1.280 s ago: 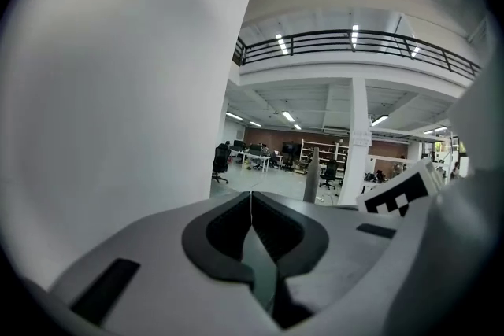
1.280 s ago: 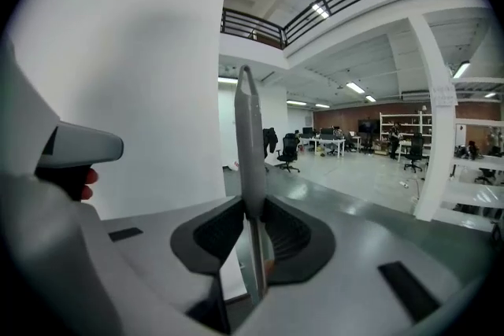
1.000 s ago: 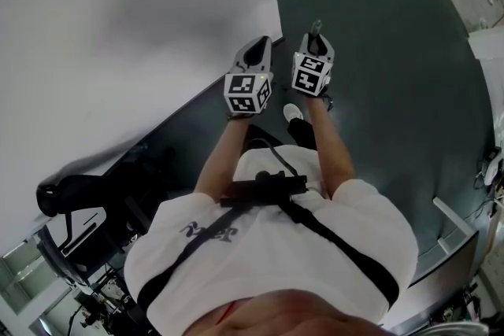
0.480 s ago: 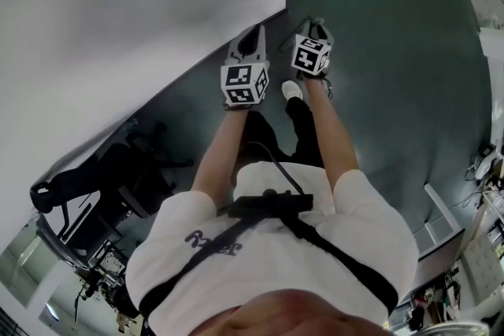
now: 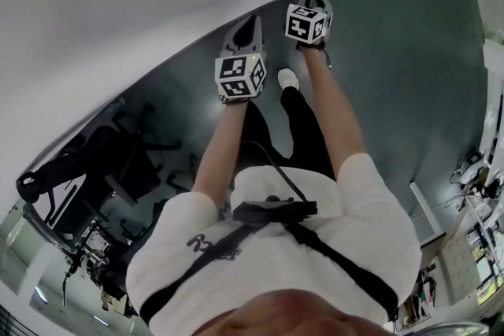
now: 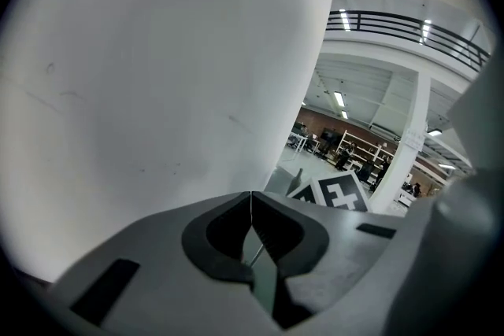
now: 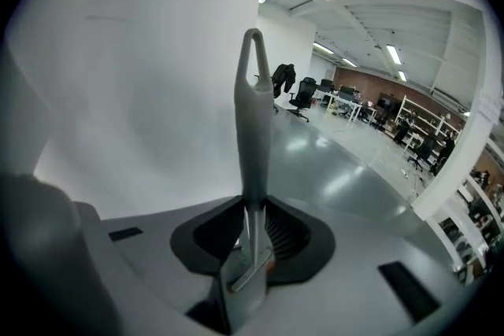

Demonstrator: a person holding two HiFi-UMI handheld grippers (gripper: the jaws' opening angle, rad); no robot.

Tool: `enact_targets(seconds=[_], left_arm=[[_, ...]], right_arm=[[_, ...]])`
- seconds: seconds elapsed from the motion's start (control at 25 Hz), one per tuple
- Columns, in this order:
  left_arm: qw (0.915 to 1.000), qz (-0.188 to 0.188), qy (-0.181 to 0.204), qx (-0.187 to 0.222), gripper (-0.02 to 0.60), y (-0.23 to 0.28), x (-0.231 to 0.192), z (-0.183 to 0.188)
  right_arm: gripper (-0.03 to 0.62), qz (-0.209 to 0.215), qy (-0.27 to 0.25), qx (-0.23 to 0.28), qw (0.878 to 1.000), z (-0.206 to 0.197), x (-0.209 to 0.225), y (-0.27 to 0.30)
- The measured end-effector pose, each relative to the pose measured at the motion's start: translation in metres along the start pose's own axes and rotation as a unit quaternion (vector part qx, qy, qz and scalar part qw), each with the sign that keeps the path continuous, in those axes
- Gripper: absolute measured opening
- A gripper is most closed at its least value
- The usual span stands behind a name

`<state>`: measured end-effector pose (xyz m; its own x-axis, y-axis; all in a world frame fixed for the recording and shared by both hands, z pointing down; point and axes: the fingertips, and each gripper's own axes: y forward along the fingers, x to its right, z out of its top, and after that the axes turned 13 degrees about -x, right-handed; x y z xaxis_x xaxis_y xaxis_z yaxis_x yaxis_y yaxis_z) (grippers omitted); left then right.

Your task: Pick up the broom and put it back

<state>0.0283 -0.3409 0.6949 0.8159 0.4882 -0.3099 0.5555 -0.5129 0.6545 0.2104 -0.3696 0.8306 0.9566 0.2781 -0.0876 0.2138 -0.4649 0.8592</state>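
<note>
Two tools are held out toward the white wall in the head view: the left gripper and the right gripper. In the left gripper view, its jaws are pressed together, empty. In the right gripper view, the grey broom handle is clamped upright beside the wall.

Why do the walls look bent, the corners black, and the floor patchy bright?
Head view: the wide lens bows the wall into a curve, and ceiling lamps glare off the dark floor. Both gripper views: the round lens leaves black corners. Right gripper view: lamp reflections streak the glossy floor; the broom handle is sharp.
</note>
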Motion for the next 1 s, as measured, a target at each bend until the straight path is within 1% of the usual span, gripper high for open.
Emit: enact_targets(seconds=[0.16,0.36,0.48,0.64,1.0], left_arm=[[1.0,-0.004,-0.003,0.002,0.014,0.002,0.001,0.0],[0.9999,-0.006,-0.011,0.001,0.014,0.002,-0.002,-0.003],[0.9999,-0.003,-0.015,0.003,0.014,0.0,-0.004,-0.003],[0.9998,-0.002,-0.016,0.007,0.014,-0.003,-0.006,-0.003],[0.9998,-0.002,-0.016,0.007,0.014,-0.004,0.004,-0.013]], right_arm=[[0.092,0.017,-0.026,0.003,1.0,0.023,-0.011,0.015],[0.092,0.046,-0.062,-0.008,0.997,0.029,-0.036,0.027],[0.092,0.063,-0.063,-0.011,0.996,0.034,-0.046,0.03],[0.092,0.08,-0.066,-0.011,0.995,0.034,-0.046,0.032],[0.094,0.108,-0.112,-0.002,0.988,0.032,-0.043,0.025]])
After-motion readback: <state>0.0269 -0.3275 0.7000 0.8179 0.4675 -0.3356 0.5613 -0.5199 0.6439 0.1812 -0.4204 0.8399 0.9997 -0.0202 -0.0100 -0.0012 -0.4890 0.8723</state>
